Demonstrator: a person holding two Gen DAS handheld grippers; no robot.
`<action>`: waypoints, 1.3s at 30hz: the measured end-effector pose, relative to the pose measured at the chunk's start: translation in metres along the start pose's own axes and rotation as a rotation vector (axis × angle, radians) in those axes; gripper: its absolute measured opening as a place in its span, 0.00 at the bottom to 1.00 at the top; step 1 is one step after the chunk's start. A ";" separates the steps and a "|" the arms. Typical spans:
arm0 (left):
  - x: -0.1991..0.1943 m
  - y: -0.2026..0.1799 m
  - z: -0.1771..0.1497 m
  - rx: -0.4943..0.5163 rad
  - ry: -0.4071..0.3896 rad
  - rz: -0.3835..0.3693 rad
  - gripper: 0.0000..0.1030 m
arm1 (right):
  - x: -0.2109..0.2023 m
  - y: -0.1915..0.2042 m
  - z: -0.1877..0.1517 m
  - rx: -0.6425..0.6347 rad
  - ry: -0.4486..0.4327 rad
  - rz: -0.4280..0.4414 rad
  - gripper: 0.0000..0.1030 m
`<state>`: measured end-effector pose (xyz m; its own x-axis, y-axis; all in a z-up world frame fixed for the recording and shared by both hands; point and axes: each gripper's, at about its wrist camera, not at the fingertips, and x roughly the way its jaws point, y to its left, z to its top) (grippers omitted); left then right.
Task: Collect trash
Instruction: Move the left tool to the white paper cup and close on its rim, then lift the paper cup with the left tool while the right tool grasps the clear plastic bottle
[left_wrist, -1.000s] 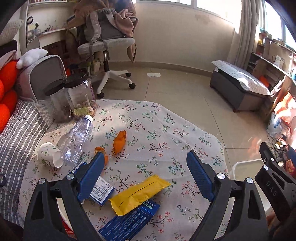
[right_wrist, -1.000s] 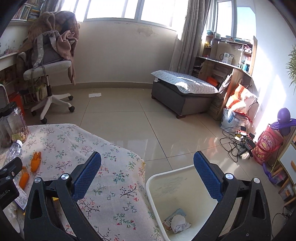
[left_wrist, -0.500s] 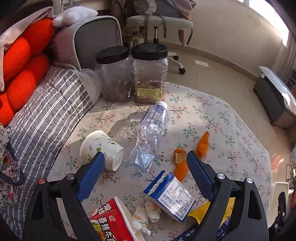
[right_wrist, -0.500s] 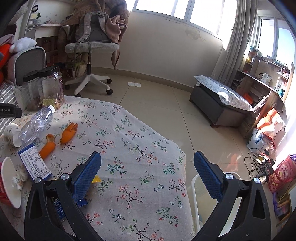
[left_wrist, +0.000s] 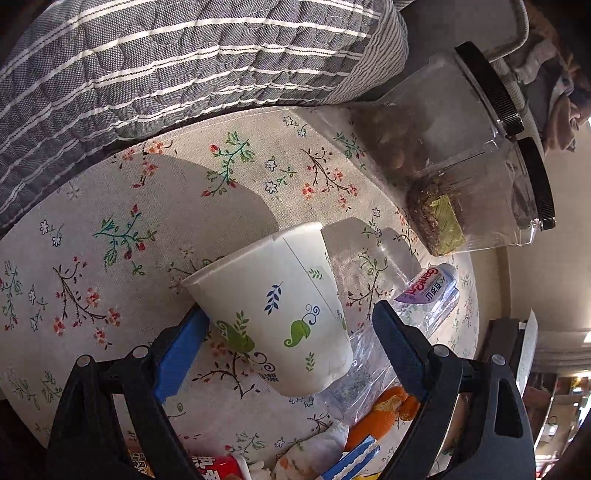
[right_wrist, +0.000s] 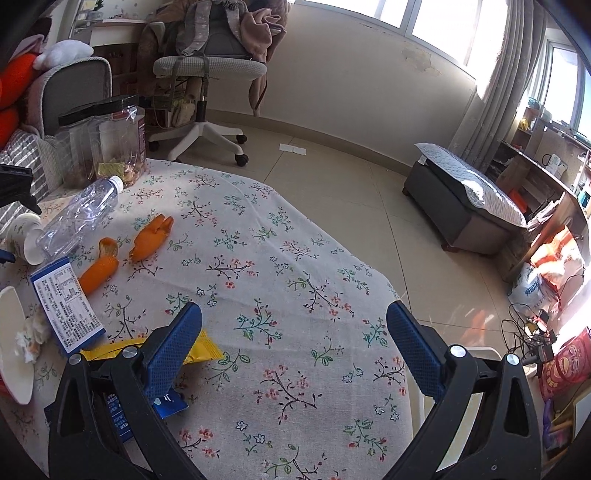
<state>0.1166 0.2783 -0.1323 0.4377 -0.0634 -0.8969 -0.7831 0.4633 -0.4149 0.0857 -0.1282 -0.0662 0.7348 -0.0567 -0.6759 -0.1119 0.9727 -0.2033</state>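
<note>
Home — floral tablecloth (right_wrist: 280, 280), swivel chair (right_wrist: 207, 70)

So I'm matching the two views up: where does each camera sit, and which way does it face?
Left wrist: on the left gripper, rolled sideways, low over the table, facing a tipped paper cup between its open fingers; both fingers show.
Right wrist: on the right gripper, above the table edge, facing across the floral tablecloth towards the room; both open fingers show.
Shared: cup, plastic bottle, jars, orange peel.
</note>
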 end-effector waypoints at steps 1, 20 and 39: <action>0.001 -0.001 0.002 0.007 -0.006 -0.005 0.80 | 0.004 0.001 0.002 0.003 0.017 0.024 0.93; -0.161 -0.082 -0.013 0.486 -0.431 -0.257 0.54 | 0.123 0.173 0.125 0.151 0.410 0.350 0.93; -0.165 -0.054 0.020 0.405 -0.381 -0.263 0.54 | 0.141 0.246 0.123 0.123 0.457 0.351 0.58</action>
<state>0.0957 0.2810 0.0415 0.7793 0.0640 -0.6234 -0.4296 0.7789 -0.4570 0.2437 0.1309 -0.1248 0.3019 0.2085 -0.9303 -0.1981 0.9682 0.1528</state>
